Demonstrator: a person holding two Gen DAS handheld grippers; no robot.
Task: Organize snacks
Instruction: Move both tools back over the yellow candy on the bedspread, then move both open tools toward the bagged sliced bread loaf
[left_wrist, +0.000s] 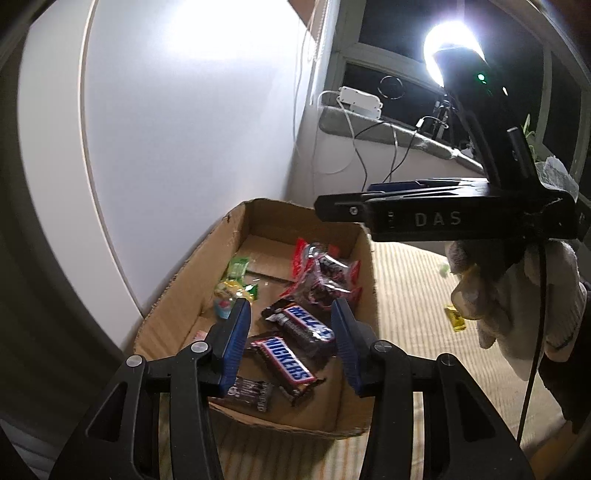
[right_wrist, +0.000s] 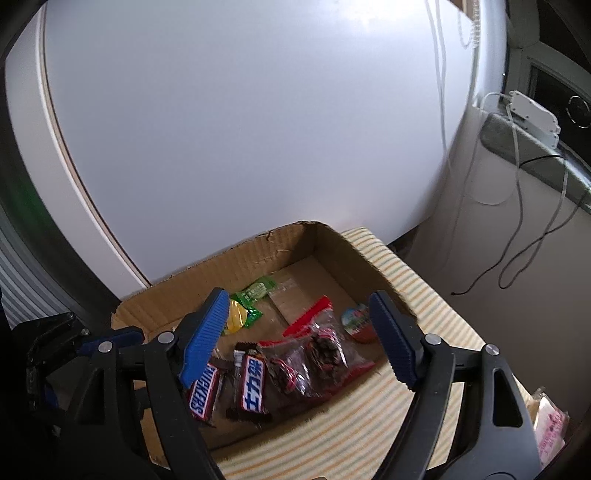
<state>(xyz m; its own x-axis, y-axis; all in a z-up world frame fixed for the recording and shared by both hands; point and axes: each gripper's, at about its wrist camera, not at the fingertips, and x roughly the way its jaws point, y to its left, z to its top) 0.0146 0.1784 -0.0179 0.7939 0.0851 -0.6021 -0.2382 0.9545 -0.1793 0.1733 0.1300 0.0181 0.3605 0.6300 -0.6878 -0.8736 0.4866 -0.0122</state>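
An open cardboard box (left_wrist: 255, 216) (right_wrist: 332, 258) sits on a striped cloth by a white wall. It holds two Snickers bars (left_wrist: 286, 360) (right_wrist: 253, 380), a clear red-edged bag of dark sweets (left_wrist: 325, 280) (right_wrist: 314, 354), green and yellow candies (left_wrist: 236, 280) (right_wrist: 251, 299) and a small dark bar (left_wrist: 251, 393). My left gripper (left_wrist: 291, 325) is open and empty over the Snickers bars. My right gripper (right_wrist: 295, 332) is open and empty above the box; it also shows in the left wrist view (left_wrist: 443, 218), held by a gloved hand.
A yellow candy (left_wrist: 456, 317) lies on the striped cloth (left_wrist: 406, 295) right of the box. A round candy (right_wrist: 356, 321) lies by the box's right wall. A pink packet (right_wrist: 550, 428) lies at the far right. A windowsill with a white adapter (left_wrist: 360, 101) and cables stands behind.
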